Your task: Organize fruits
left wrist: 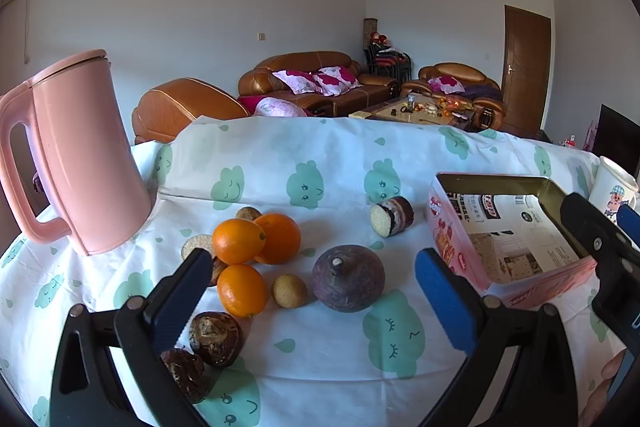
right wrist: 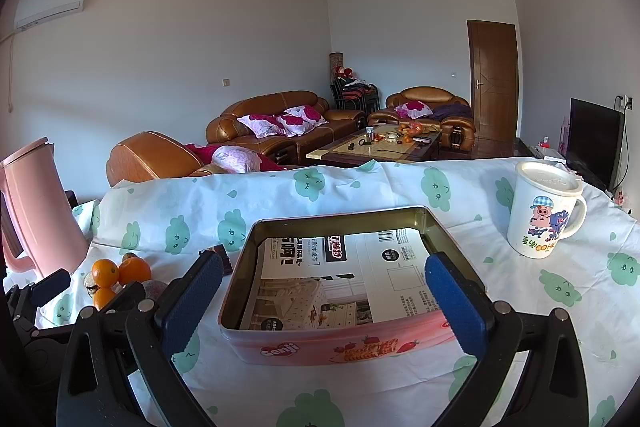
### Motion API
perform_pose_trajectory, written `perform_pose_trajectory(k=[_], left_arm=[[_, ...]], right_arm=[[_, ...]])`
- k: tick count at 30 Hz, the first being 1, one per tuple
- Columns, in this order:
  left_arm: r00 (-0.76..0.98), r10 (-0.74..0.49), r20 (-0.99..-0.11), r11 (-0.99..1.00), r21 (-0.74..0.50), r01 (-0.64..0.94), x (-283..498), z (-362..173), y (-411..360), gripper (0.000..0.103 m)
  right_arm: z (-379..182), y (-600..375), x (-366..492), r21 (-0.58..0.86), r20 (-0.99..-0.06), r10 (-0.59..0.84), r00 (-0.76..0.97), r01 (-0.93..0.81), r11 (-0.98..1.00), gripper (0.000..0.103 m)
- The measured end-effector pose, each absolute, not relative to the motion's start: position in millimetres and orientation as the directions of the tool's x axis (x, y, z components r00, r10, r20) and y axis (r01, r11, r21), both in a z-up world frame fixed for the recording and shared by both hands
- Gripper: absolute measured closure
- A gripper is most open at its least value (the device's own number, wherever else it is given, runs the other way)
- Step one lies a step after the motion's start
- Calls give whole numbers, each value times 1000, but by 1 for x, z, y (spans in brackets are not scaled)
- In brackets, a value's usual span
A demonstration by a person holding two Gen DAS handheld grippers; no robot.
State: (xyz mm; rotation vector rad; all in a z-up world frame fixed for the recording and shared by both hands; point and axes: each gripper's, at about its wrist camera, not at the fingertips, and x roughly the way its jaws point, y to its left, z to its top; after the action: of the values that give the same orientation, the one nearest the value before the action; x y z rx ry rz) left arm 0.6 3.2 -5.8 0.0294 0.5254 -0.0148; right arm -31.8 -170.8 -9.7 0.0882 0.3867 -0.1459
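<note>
Fruits (left wrist: 256, 259) lie left of the empty tin (left wrist: 508, 227); both hand-held grippers, left (left wrist: 316, 291) and right (right wrist: 324, 297), gape empty, so straddle one orange squarely before closing.

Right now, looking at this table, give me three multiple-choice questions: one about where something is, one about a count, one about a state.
1. Where is the pink kettle?
A. left of the fruit pile
B. inside the tin
C. beside the mug

2. How many oranges lie on the cloth?
A. one
B. three
C. five

3. What does the pink tin hold?
A. oranges
B. the mug
C. only a printed paper sheet

Answers:
1 A, since the left wrist view shows the kettle at the table's left edge, with the fruit to its right.
2 B, since three oranges sit clustered together, next to the dark purple fruit.
3 C, since the right wrist view, taken between the open right claw fingers, shows only paper inside; the mug stands outside on the cloth.
</note>
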Motion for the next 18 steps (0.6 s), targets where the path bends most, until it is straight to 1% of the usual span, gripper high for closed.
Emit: perform_pose_trajectory(k=[18], left_arm=[[863, -6, -505, 1000, 22, 20, 1, -5, 4, 0]], right_arm=[[-10, -171, -32, 58, -384, -124, 915, 158, 986, 1]])
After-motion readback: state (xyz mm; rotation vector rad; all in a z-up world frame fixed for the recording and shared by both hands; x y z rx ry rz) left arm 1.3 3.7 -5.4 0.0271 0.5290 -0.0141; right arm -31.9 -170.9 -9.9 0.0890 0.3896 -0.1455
